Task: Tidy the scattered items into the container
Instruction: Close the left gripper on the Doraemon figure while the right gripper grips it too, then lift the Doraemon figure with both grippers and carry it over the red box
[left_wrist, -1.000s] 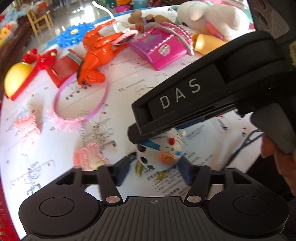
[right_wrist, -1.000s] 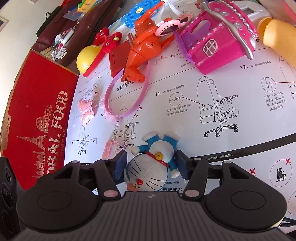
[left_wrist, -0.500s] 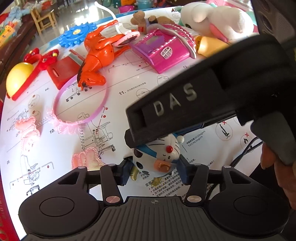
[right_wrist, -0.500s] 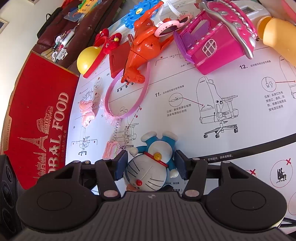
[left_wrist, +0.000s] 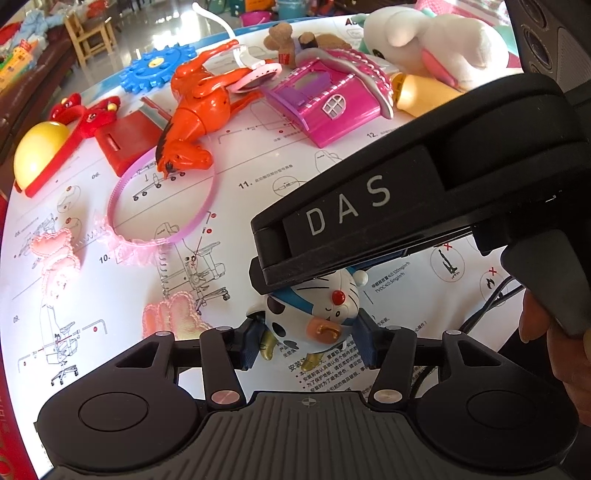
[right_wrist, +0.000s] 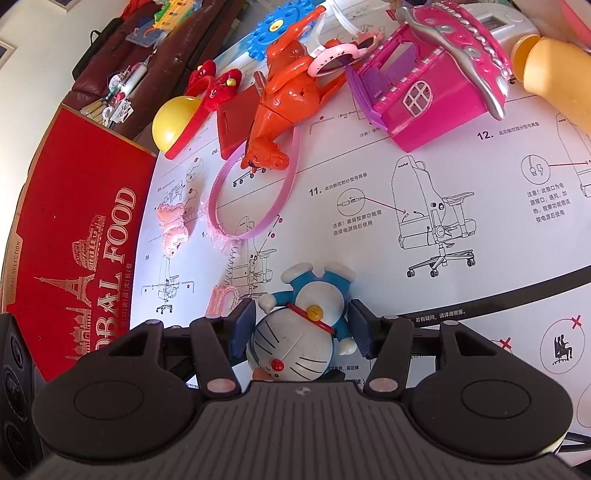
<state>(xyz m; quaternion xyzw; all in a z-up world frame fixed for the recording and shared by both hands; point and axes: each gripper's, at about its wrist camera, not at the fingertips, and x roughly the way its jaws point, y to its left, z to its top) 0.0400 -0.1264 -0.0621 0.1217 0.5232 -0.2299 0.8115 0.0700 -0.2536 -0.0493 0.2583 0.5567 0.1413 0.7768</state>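
Note:
A blue and white Doraemon figure (right_wrist: 306, 332) lies between the fingers of my right gripper (right_wrist: 301, 332), which is closed on its sides just above the white instruction sheet. In the left wrist view the same figure (left_wrist: 325, 302) shows under the right gripper's black body (left_wrist: 424, 192). My left gripper (left_wrist: 308, 343) holds a small spotted black and white toy with gold feet (left_wrist: 277, 332), pressed against the Doraemon. The red box (right_wrist: 74, 240) marked "FOOD" lies at the left.
Scattered on the sheet are an orange horse (left_wrist: 192, 110), a pink headband (left_wrist: 162, 206), a pink toy house (left_wrist: 325, 107), a yellow ball (left_wrist: 37, 151), red pieces (left_wrist: 122, 140), a blue gear (left_wrist: 155, 70), pink heart clips (left_wrist: 55, 254), plush toys (left_wrist: 424, 40) and an orange bottle (right_wrist: 554, 74).
Both grippers have drawn back and risen slightly with their toys; the table items look farther off. The right gripper's fingers have closed in on the Doraemon.

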